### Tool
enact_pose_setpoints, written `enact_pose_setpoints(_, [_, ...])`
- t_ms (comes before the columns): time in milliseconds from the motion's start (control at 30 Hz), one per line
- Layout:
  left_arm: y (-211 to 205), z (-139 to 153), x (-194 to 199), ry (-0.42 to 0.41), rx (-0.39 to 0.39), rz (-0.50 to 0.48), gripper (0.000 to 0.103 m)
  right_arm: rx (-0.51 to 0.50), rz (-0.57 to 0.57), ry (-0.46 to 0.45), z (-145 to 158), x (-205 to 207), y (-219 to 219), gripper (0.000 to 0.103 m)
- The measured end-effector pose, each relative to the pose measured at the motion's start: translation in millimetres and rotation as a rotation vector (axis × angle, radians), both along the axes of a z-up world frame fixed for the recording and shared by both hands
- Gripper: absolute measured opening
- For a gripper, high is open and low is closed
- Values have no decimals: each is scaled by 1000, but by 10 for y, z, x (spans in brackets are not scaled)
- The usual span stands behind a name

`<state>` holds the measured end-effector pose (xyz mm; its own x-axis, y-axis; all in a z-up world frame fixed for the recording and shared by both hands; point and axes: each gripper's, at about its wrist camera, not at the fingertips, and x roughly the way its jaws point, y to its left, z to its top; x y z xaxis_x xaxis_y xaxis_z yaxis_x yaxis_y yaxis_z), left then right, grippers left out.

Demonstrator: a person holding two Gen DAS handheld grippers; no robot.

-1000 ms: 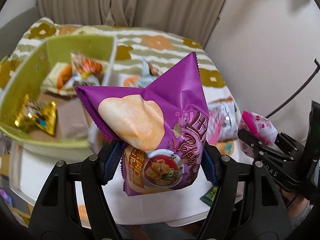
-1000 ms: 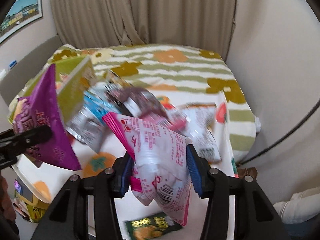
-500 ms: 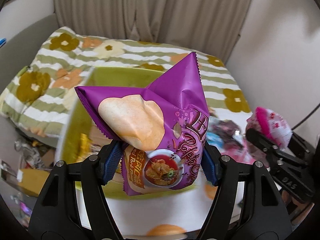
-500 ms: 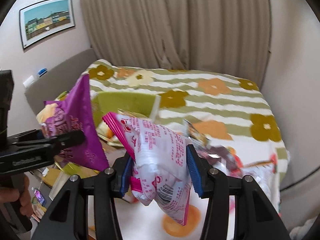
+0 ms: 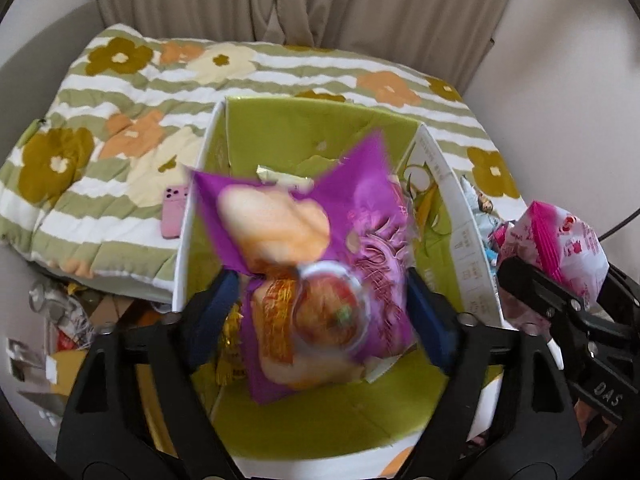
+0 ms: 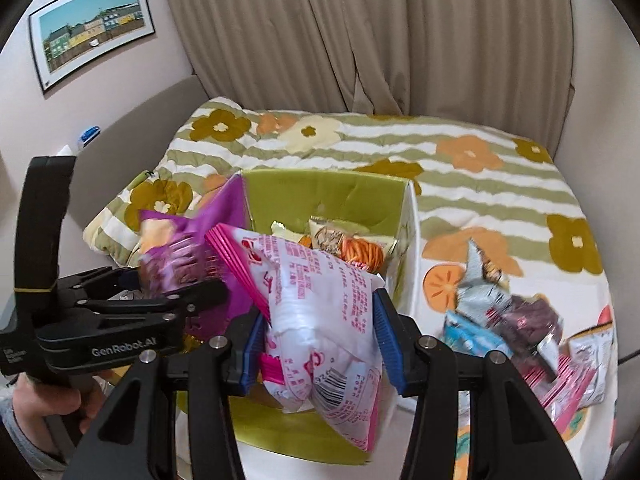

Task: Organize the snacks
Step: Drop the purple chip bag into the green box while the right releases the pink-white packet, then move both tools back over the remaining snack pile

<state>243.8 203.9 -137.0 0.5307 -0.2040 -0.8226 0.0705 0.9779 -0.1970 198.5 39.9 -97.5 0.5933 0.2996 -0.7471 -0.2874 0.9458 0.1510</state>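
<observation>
Left wrist view: left claw (image 5: 320,308) has just spread, seemingly dropping the blurred purple chip bag (image 5: 320,264) into the green box (image 5: 320,420); right claw (image 6: 320,344) pinches the pink packet (image 6: 320,312).

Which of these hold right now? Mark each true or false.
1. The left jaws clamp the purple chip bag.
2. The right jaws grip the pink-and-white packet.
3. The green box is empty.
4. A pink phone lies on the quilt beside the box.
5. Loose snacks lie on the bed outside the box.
1. False: the left gripper has just been opening; the blurred purple chip bag sits between spread jaws, over the green box.
2. True: right gripper shut on the pink-and-white packet.
3. False: packets already lie inside.
4. True: pink phone.
5. True: loose snacks.
</observation>
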Motion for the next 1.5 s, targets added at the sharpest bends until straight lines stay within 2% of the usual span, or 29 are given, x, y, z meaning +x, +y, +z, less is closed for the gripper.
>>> enact_pose_setpoints(67, [-6, -22, 28, 9, 14, -6, 103, -5, -11, 10, -22, 5, 40, 46])
enact_pose_setpoints(233, [43, 19, -53, 1, 37, -30, 103, 21, -50, 43, -87, 38, 67, 46])
enact_pose_setpoints(467, [319, 74, -209, -11, -27, -13, 103, 13, -60, 44, -97, -67, 128, 46])
enact_pose_setpoints(667, [359, 112, -290, -31, -22, -10, 103, 39, -73, 94, -224, -21, 202, 48])
enact_pose_setpoints(700, [368, 111, -304, -30, -29, -8, 103, 34, -72, 85, -235, -28, 220, 57])
enact_pose_setpoints(733, [383, 111, -324, -31, -42, -8, 103, 26, -70, 82, -248, -35, 238, 79])
enact_pose_setpoints(800, [409, 108, -358, -28, -49, 4, 103, 13, -74, 84, -274, -60, 236, 98])
enact_pose_setpoints(833, [423, 97, -380, -24, -46, 9, 103, 18, -72, 83, -280, -79, 226, 101])
enact_pose_setpoints(1133, [488, -6, -544, 1, -65, 33, 103, 20, -86, 79, -309, -273, 173, 102])
enact_pose_setpoints(1500, [151, 246, -618, -57, -54, -5, 103, 43, -111, 26, -52, -409, -78, 102])
